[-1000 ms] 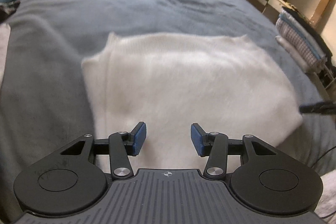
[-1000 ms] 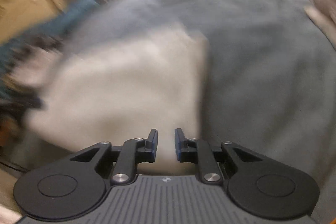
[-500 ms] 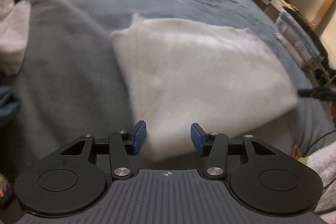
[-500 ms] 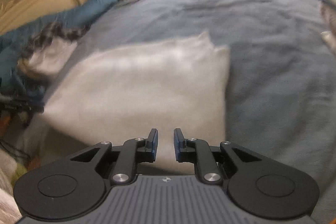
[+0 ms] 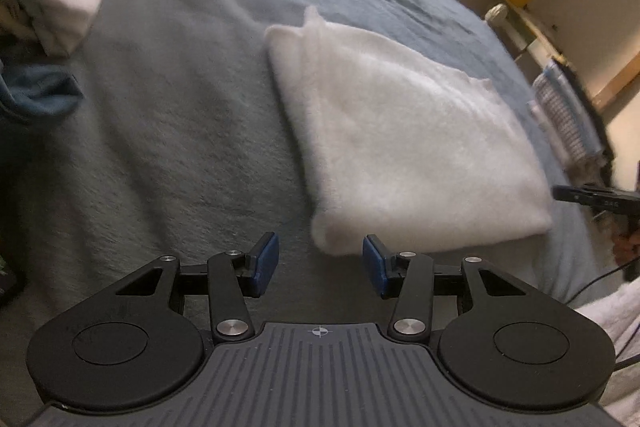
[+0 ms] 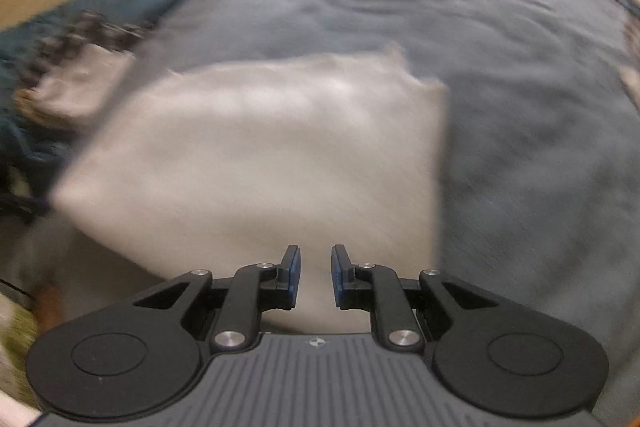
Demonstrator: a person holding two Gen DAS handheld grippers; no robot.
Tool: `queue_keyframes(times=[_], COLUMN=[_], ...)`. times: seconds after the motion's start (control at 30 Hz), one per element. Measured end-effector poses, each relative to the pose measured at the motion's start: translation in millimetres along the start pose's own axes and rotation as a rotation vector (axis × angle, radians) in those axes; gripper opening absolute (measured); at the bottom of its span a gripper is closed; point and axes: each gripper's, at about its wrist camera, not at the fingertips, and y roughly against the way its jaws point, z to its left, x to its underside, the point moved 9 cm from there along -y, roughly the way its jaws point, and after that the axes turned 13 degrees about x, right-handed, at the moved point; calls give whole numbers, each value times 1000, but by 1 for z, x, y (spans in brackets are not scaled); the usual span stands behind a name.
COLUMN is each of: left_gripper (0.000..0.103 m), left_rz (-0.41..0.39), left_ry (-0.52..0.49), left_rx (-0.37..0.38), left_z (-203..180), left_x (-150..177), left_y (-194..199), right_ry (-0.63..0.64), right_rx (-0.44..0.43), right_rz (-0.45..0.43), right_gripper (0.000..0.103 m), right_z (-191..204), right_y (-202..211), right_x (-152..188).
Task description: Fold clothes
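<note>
Towel [image 5: 416, 143] lies folded flat on bed [image 5: 180, 131]; left claw [image 5: 318, 261] apart, right claw [image 6: 316, 277] narrowly apart, both empty, towel's near corner at left's 12 o'clock, probably released.

Both wrist cameras look steeply down past their own fingers, close above the grey bedspread [image 5: 168, 131]; both views share the folded white garment [image 5: 408, 143] mid-frame

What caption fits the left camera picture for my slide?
Open left gripper over a grey blanket, near the corner of a folded white garment.
</note>
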Motion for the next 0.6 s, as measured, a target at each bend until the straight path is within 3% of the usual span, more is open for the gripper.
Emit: queue_keyframes(times=[0.2,0.43,0.5,0.57,0.6], left_gripper=[46,46,46,46,46], left_rz=[36,9,7,4,3], left_ry=[-53,-18,-6,3,6], left_rx=[-34,-50,-39,-32,-31], left_z=[2,13,15,18,20], left_x=[4,12,12,12,12], left_y=[-3,12,13,13,14], right_ry=[254,530,556,608,626], right_rx=[-279,-503,-515,-418,-409], right_rz=[-19,23,65,104,85], right_gripper=[16,16,16,14,14], right_z=[123,264,290,304,307], right_y=[-15,-49,-72,-113,-118], right_x=[-36,-40,-32,-11,-7])
